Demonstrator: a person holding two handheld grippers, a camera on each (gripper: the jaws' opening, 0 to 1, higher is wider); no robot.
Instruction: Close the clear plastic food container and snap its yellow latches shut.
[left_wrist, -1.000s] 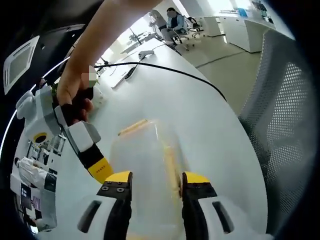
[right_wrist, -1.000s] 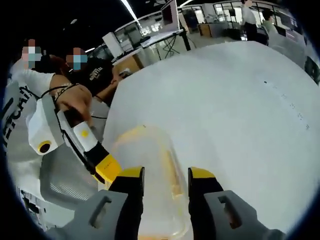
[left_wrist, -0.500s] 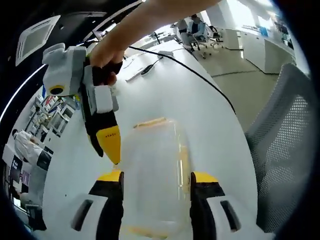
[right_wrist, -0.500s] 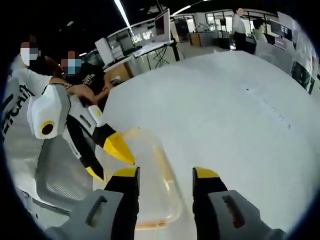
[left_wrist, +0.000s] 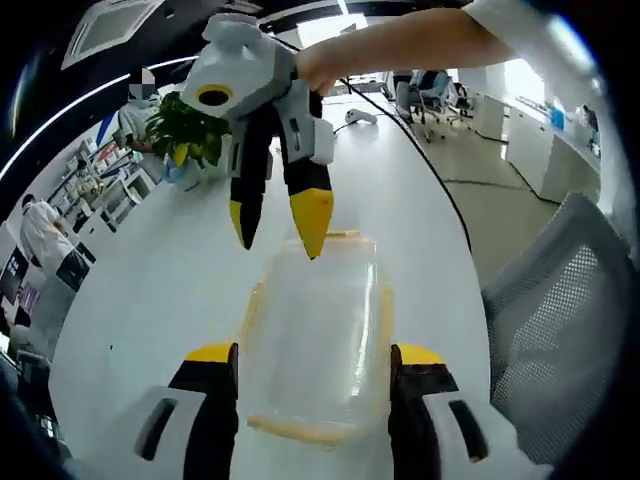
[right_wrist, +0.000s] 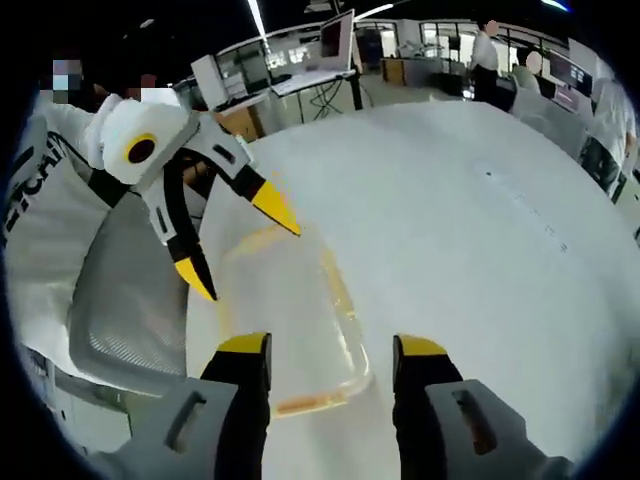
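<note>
The clear plastic container (left_wrist: 315, 330) lies on the white table (left_wrist: 130, 290) with its lid on and yellow latches (left_wrist: 384, 310) along its edges; whether they are snapped I cannot tell. My left gripper (left_wrist: 315, 355) is open, one jaw on each side of the container's near end. My right gripper (left_wrist: 278, 238), held by a hand, points down over the far end, open. In the right gripper view the container (right_wrist: 285, 310) runs away from my open right gripper (right_wrist: 330, 347), and the left gripper (right_wrist: 240, 250) hangs open above its far end.
A grey mesh chair (left_wrist: 560, 300) stands by the table's edge, also seen as the chair (right_wrist: 120, 300) at the left. A black cable (left_wrist: 420, 150) and a green plant (left_wrist: 185, 125) are on the far table. People sit at desks beyond, near a monitor (right_wrist: 335, 40).
Both grippers have drawn back and risen, so more of the container shows. The right gripper moved from beside the container to above its far end, and both pairs of jaws stand wider apart.
</note>
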